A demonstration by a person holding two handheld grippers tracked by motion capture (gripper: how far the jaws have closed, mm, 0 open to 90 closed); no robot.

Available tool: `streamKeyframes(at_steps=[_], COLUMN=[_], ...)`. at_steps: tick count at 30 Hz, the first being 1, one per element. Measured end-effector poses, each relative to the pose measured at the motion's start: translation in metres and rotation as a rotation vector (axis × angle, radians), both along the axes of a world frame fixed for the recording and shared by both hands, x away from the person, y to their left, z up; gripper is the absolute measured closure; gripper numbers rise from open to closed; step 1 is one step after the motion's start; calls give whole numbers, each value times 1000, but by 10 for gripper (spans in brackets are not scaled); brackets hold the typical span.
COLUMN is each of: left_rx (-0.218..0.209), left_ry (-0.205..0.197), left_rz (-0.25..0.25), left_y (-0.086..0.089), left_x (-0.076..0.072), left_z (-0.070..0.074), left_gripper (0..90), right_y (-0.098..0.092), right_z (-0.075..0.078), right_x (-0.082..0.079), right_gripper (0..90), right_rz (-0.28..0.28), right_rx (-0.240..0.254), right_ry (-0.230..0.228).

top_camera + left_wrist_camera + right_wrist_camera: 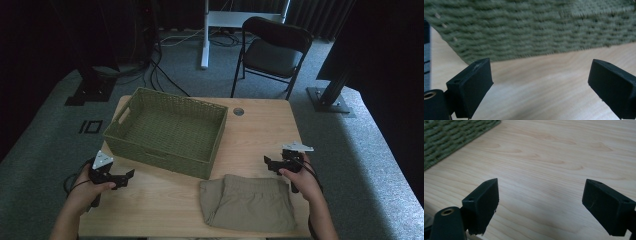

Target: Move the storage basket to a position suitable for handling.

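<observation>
A green woven basket point(132, 141) stands empty on the left half of the wooden table point(260, 125). Folded khaki shorts point(247, 202) lie at the table's front edge, right of centre. My left gripper point(129, 176) is held low at the front left, just in front of the basket's near wall point(529, 32); its jaws stand wide apart with nothing between them. My right gripper point(267, 162) hovers over bare wood just above the shorts' right end, jaws also wide apart and empty. In the right gripper view the basket's corner point(446, 137) shows at upper left.
A black folding chair point(272, 50) stands behind the table, beside a white desk leg point(205, 35). A round cable hole point(238, 111) sits near the table's far edge. Black stand bases and cables lie on the grey carpet to both sides.
</observation>
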State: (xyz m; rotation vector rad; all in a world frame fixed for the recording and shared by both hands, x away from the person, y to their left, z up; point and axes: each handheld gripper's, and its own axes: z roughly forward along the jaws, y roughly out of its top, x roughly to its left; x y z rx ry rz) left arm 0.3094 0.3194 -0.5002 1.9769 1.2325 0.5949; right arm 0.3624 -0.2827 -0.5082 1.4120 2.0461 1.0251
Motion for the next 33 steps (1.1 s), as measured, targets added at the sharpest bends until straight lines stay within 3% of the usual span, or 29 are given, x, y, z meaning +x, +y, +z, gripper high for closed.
streamKeyframes(at_steps=[19,22,25,33], left_rx=[-54,-40,-52,-25], left_ry=[-88,-106,-125,-142], left_rz=[21,35,53,107], left_y=[13,16,19,26], left_x=[24,30,37,55], left_z=[42,49,55,59], left_gripper=[63,63,64,73], right_y=[39,48,56,75], right_z=[26,29,31,40], right_x=[5,6,6,7], right_gripper=[135,136,135,135], right_rz=[74,92,106,137], right_rx=[25,29,33,51], right_ry=[-57,-61,-69,-86])
